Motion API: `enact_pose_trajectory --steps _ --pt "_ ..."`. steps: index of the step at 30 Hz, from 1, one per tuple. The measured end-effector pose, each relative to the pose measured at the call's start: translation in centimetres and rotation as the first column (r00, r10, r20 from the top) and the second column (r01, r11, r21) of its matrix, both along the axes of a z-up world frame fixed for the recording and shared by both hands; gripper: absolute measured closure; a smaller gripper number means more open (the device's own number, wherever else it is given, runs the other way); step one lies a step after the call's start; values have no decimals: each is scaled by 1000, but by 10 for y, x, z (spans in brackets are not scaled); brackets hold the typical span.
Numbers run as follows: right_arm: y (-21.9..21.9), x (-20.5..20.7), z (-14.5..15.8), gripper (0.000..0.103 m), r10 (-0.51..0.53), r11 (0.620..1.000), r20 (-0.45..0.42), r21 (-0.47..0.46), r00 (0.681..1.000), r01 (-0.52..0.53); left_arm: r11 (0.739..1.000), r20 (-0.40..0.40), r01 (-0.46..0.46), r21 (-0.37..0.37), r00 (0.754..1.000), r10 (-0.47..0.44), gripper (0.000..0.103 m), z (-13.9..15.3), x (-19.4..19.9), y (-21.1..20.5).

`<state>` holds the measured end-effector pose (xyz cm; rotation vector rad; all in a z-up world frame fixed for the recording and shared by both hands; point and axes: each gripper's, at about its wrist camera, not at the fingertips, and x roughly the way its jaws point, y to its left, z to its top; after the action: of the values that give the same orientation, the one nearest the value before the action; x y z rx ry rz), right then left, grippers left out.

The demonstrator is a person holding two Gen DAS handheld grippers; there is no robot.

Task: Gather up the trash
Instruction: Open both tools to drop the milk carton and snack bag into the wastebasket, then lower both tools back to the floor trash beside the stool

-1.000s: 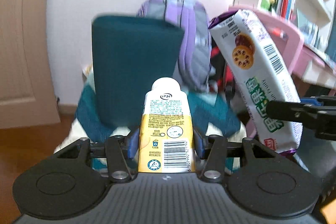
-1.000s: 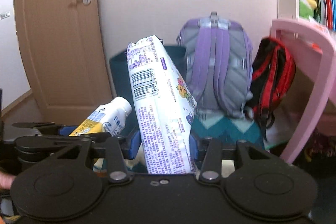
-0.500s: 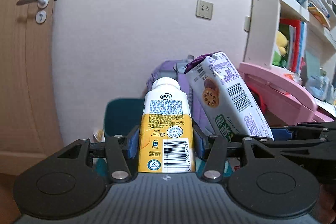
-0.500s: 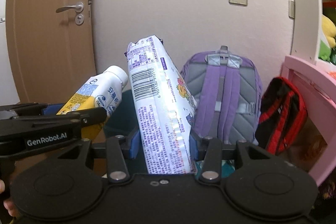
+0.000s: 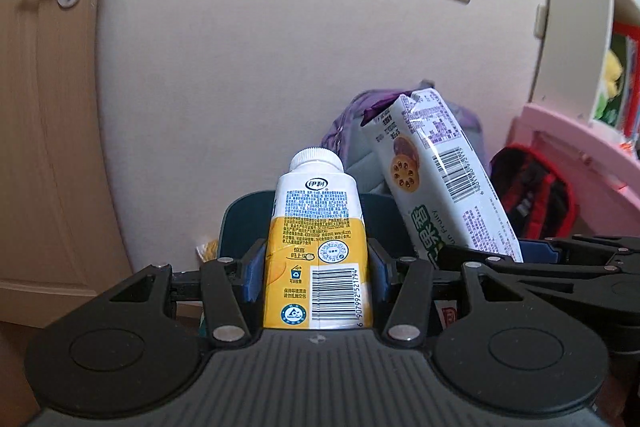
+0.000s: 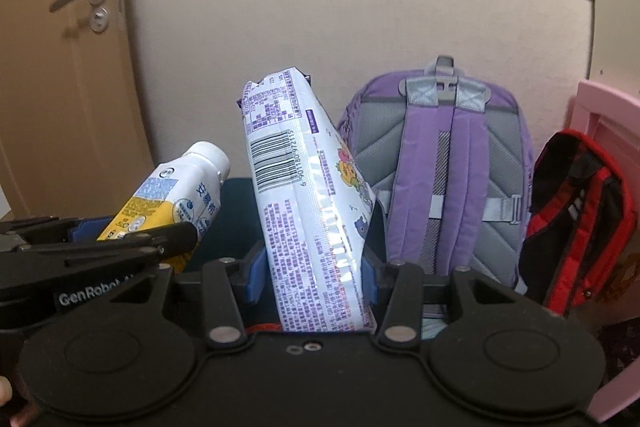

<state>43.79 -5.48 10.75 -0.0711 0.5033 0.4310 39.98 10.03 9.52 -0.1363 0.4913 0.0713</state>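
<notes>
Left wrist view: a yellow-and-white milk carton (image 5: 318,255) is being gripped upright by the left gripper (image 5: 316,269), while a snack packet (image 6: 316,227) is being clamped by the right gripper (image 6: 312,275), both before a dark teal bin (image 6: 236,223).
</notes>
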Motion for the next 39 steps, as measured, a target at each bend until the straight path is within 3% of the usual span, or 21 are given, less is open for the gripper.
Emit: enact_pose_trajectory --steps 5,13,16,19,21,25,39 --pt "12 23 -17 59 14 999 -31 -42 999 -15 1000 -86 -2 17 996 4 53 -27 33 4" --pt "12 42 -41 54 1 999 -125 -44 992 -6 1000 -171 10 9 985 -9 52 -53 54 5" --pt "9 42 -43 54 7 999 -139 -32 990 -11 998 -173 15 62 985 -4 52 -57 53 4" --pt "7 37 -39 52 8 1000 -142 -25 990 -11 998 -185 10 55 983 0 52 -54 57 3" --pt "5 33 -34 46 -3 999 -132 -33 991 -1 999 -185 0 44 983 9 47 -50 57 3" --pt "-4 21 -23 44 -3 1000 -123 -30 992 -1 999 -162 -3 49 987 10 39 -39 48 3" --pt "-37 -65 28 39 12 999 -68 -36 998 -15 999 -104 35 13 994 -34 33 11 -28 -11"
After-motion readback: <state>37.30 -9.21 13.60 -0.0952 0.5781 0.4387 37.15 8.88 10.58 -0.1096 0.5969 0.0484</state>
